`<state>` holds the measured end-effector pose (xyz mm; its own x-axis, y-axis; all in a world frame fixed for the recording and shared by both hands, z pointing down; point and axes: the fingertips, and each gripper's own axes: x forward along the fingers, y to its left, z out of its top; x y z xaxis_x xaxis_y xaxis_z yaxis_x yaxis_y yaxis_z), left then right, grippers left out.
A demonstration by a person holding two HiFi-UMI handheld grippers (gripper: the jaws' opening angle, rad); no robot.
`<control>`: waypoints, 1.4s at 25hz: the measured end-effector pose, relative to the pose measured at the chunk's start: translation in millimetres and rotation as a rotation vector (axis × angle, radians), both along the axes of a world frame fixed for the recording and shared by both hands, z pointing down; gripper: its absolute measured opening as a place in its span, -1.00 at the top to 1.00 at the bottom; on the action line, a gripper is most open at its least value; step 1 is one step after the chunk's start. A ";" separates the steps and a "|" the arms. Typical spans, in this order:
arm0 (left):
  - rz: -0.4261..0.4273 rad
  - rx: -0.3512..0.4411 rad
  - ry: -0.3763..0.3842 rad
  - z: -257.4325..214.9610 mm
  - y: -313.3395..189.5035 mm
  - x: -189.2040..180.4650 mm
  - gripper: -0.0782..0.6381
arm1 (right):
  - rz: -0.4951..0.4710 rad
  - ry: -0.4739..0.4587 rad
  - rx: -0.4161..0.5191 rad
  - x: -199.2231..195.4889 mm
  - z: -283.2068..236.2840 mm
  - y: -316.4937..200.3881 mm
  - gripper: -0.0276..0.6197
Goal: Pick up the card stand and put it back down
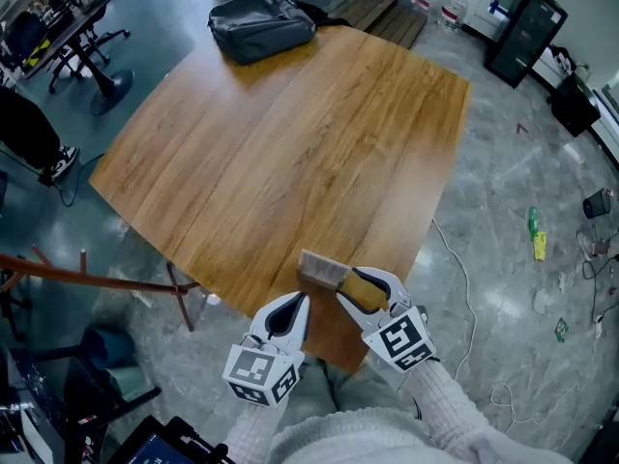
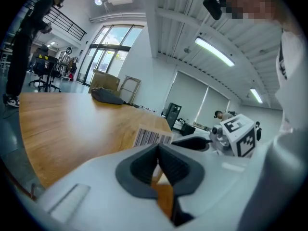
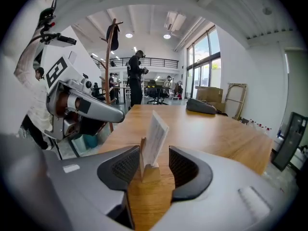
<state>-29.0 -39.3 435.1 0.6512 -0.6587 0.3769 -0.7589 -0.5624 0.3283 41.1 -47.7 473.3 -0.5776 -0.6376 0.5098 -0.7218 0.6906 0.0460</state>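
A person in a pale knit sleeve (image 1: pixel 455 404) leans over the near corner of a wooden table (image 1: pixel 290 143) with a hand-held gripper in each hand. The card stand (image 1: pixel 322 269), a small wooden block with a white card slotted upright in it, sits on the table close to that near corner.

The right gripper (image 1: pixel 366 283) reaches in over the table's corner, its jaws spread apart. From along those jaws, the card stand (image 3: pixel 155 138) rises in the gap between the two dark pads. The left pad is very close to the block and the right pad is clear of it, so neither squeezes it.

The left gripper (image 1: pixel 302 303) hovers at the table's near edge with its pad tips pressed together and nothing between them. The card's barcoded face (image 2: pixel 153 137) shows just past its closed tips (image 2: pixel 159 150).

At the table's far corner lies a dark grey bag (image 1: pixel 261 25). Office chairs (image 1: pixel 92 42) stand off the table's left side. A black cabinet (image 1: pixel 525 32) and loose cables (image 1: pixel 464 288) are on the marbled floor off its right side. Beyond the table's far end, a person in dark clothes (image 3: pixel 134 78) stands in the open hall.
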 end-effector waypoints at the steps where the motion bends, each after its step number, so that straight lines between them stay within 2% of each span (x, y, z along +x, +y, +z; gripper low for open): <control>1: 0.005 0.004 0.003 -4.2 1.6 1.8 0.76 | 0.006 -0.010 0.003 2.1 -6.1 3.1 0.33; 5: 0.034 0.015 0.026 -24.0 11.9 8.9 0.76 | 0.010 -0.022 0.023 3.7 -29.6 19.2 0.44; 10: 0.063 0.073 0.030 -50.7 18.8 14.4 0.76 | 0.025 -0.044 0.094 3.8 -71.3 28.8 0.65; 15: 0.091 0.113 0.036 -63.8 25.5 25.3 0.76 | 0.060 -0.150 0.128 8.2 -104.6 38.4 0.81; 18: 0.091 0.121 0.043 -68.1 27.2 25.2 0.76 | 0.062 -0.149 0.150 5.2 -110.7 38.6 0.90; 25: 0.107 0.122 0.029 -70.1 30.9 29.6 0.76 | 0.036 -0.204 0.119 -4.8 -112.9 44.1 0.91; 35: 0.141 0.117 0.014 -66.4 28.8 37.4 0.76 | 0.036 -0.213 0.093 -5.3 -108.6 46.8 0.92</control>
